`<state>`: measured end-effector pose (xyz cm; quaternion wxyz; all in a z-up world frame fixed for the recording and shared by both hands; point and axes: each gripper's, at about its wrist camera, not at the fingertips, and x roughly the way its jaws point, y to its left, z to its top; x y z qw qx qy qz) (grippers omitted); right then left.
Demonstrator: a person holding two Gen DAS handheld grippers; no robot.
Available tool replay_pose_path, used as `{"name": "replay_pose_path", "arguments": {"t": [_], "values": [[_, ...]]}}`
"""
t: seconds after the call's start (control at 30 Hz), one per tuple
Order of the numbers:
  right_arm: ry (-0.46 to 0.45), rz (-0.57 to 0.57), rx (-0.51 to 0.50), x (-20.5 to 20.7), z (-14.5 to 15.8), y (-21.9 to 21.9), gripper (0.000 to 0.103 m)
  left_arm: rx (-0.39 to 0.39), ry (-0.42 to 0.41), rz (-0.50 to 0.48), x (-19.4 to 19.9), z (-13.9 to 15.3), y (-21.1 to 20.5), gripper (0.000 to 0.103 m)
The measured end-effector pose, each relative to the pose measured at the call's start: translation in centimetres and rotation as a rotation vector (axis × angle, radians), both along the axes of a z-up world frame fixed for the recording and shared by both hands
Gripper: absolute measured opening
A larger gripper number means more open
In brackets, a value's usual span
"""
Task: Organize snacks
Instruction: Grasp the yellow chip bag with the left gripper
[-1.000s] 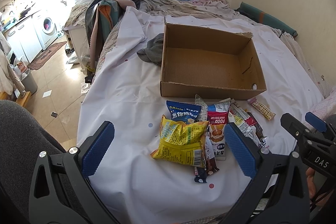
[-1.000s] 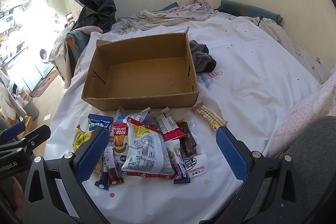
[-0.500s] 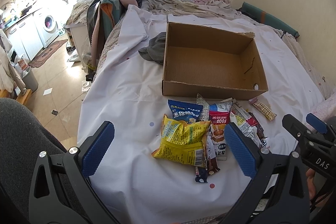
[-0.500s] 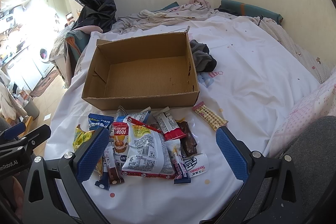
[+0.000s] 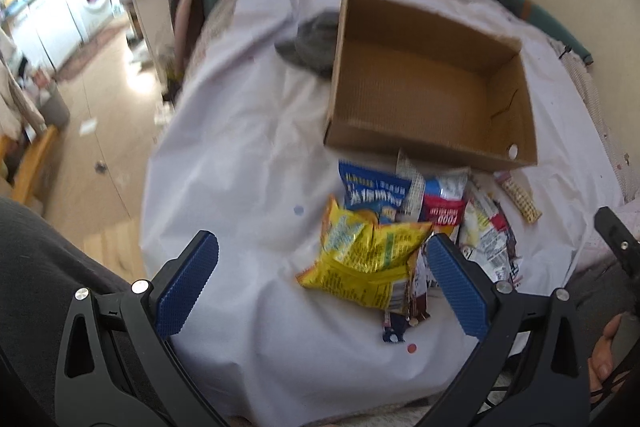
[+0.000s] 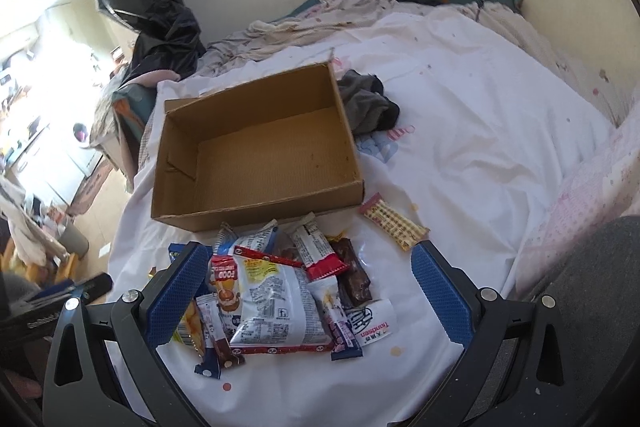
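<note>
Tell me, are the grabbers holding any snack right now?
No. The left gripper and right gripper are both open and empty; the snacks lie loose on the bed sheet.

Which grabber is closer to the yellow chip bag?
Left. The left gripper is open right in front of the yellow bag; the right gripper hovers over the white bag beside it.

An open brown cardboard box [image 6: 260,151] is set upright on the white sheet, its inside bare. Just in front of its near wall a loose heap of snack packets [image 6: 280,283] is spread flat and overlapping: a crumpled yellow bag [image 5: 362,259], a blue bag [image 5: 370,189], a large white packet [image 6: 276,303], a dark brown bar [image 6: 354,273]. A pale patterned bar [image 6: 394,223] is laid slightly apart, near the box corner.
</note>
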<state>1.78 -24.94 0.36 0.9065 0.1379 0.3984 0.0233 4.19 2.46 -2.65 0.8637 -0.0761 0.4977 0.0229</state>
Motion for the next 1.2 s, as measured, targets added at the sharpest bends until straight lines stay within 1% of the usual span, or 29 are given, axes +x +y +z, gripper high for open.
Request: {"name": "replay_pose_path", "arguments": {"t": [0.07, 0.1, 0.2, 0.3, 0.4, 0.47, 0.53, 0.57, 0.63, 0.7, 0.77, 0.9, 0.97, 1.07, 1.13, 1.2], "values": [[0.023, -0.009, 0.016, 0.2, -0.4, -0.3, 0.103, -0.014, 0.063, -0.031, 0.8, -1.4, -0.5, 0.102], [0.032, -0.012, 0.022, 0.2, -0.7, -0.5, 0.103, -0.012, 0.109, -0.055, 1.3, -2.3, -1.0, 0.102], [0.042, -0.011, 0.029, 0.2, -1.0, -0.6, 0.103, -0.020, 0.182, -0.094, 2.3, -4.6, -2.1, 0.102], [0.046, 0.000, 0.035, 0.3, -1.1, -0.3, 0.103, -0.024, 0.225, -0.126, 3.2, -6.4, -3.4, 0.102], [0.047, 0.009, 0.044, 0.3, -1.1, -0.2, 0.103, 0.003, 0.243, -0.125, 4.0, -7.8, -4.2, 0.101], [0.044, 0.011, 0.041, 0.2, -1.1, -0.2, 0.103, -0.020, 0.259, -0.112, 4.3, -8.4, -4.3, 0.092], [0.047, 0.011, 0.042, 0.2, -1.1, -0.2, 0.103, -0.025, 0.268, -0.103, 4.3, -8.7, -4.3, 0.085], [0.049, 0.011, 0.042, 0.2, -1.1, -0.1, 0.103, -0.028, 0.269, -0.098, 4.3, -8.9, -4.2, 0.082], [0.053, 0.013, 0.042, 0.2, -1.1, 0.0, 0.103, -0.043, 0.268, -0.092, 4.4, -8.9, -3.9, 0.081], [0.053, 0.016, 0.039, 0.2, -1.1, 0.1, 0.103, -0.058, 0.259, -0.087, 4.4, -8.8, -3.5, 0.077], [0.052, 0.019, 0.034, 0.1, -1.1, 0.2, 0.103, -0.074, 0.250, -0.081, 4.2, -8.5, -3.1, 0.066], [0.053, 0.020, 0.024, 0.2, -1.1, 0.2, 0.103, -0.096, 0.230, -0.057, 3.4, -7.3, -2.0, 0.055], [0.058, 0.022, 0.021, 0.3, -1.2, 0.3, 0.103, -0.093, 0.209, -0.048, 3.0, -6.6, -1.8, 0.054], [0.070, 0.030, 0.021, 0.4, -1.4, 0.3, 0.103, -0.078, 0.156, -0.041, 2.3, -4.8, -1.2, 0.053], [0.092, 0.042, 0.032, 0.7, -1.7, 0.3, 0.103, -0.067, 0.117, -0.037, 2.0, -3.8, -1.1, 0.053], [0.141, 0.064, 0.076, 1.2, -2.3, 0.3, 0.103, -0.066, 0.085, -0.024, 1.7, -2.9, -0.6, 0.053]]}}
